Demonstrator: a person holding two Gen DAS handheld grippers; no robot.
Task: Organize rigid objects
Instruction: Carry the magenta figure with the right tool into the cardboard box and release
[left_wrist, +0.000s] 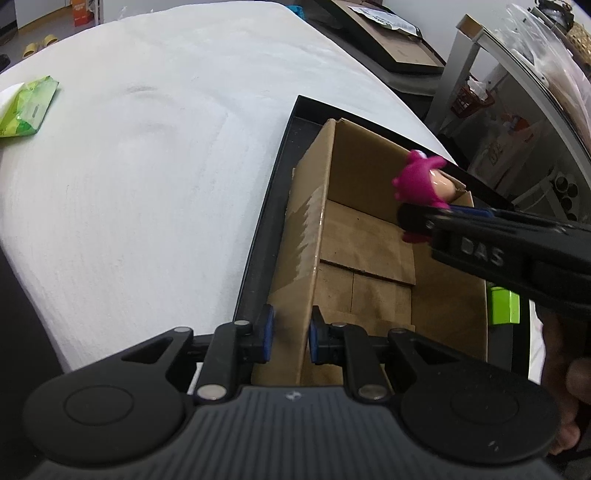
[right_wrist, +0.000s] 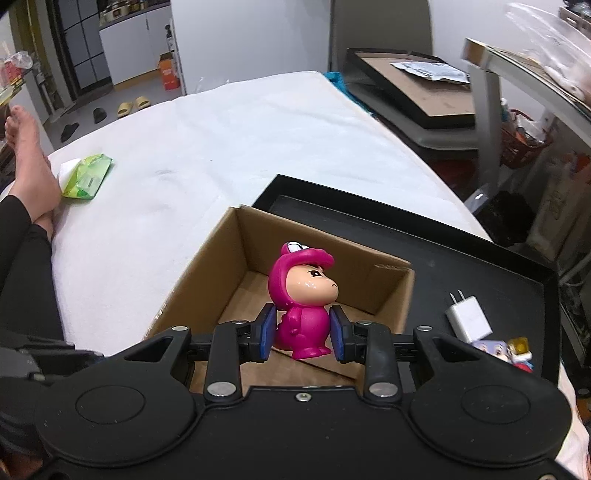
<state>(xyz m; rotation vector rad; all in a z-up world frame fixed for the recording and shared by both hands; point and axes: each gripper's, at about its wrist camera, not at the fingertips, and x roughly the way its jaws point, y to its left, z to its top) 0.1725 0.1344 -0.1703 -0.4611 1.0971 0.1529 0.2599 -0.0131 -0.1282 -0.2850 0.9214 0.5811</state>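
Observation:
An open cardboard box (left_wrist: 365, 243) stands in a black tray (left_wrist: 266, 221) on the white bed. My left gripper (left_wrist: 291, 334) is shut on the box's near left wall. My right gripper (right_wrist: 303, 334) is shut on a pink dinosaur-suit figurine (right_wrist: 303, 295) and holds it upright over the open box (right_wrist: 236, 266). In the left wrist view the figurine (left_wrist: 417, 181) and the right gripper (left_wrist: 421, 221) hang over the box's far right corner. The box floor under it is bare cardboard.
A white plug charger (right_wrist: 468, 314) and small colourful toys (right_wrist: 502, 350) lie in the black tray (right_wrist: 461, 251) right of the box. A green object (left_wrist: 504, 306) sits right of the box. A green tissue pack (right_wrist: 86, 181) lies on the bed far left, near a person's foot (right_wrist: 27, 155).

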